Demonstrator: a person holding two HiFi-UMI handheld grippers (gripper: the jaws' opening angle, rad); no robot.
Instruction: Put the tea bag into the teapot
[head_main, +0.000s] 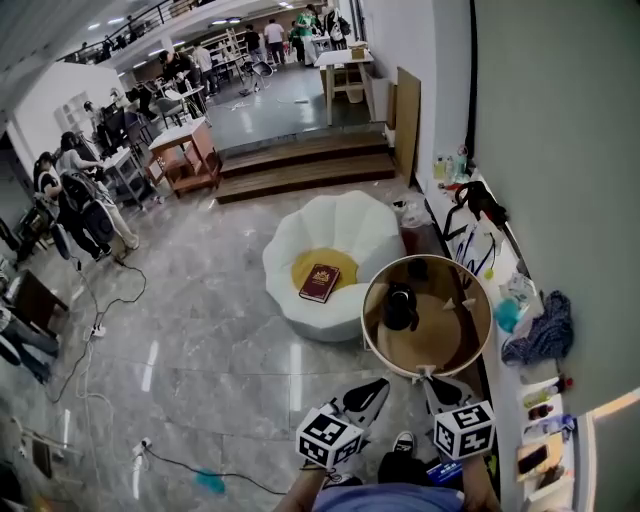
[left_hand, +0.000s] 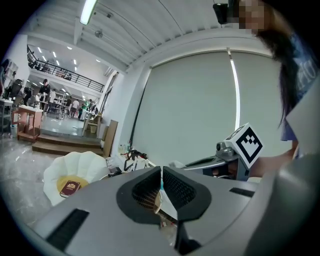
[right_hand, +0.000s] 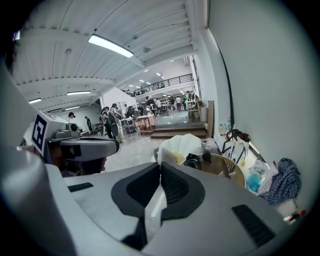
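The right gripper clenches a flat white paper tea bag; the left gripper is closed too (jaws pressed together). The black rounded teapot stands at 12 o'clock of them, on the round wooden table.

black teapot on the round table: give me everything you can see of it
The small black teapot looks squat and rounded, dark all over. It stands on the left half of the round wooden table with a raised rim, touching only the tabletop. A smaller dark piece sits apart beyond it. Spout, handle and lid are too small to tell. The left tool and right tool are both apart from it.
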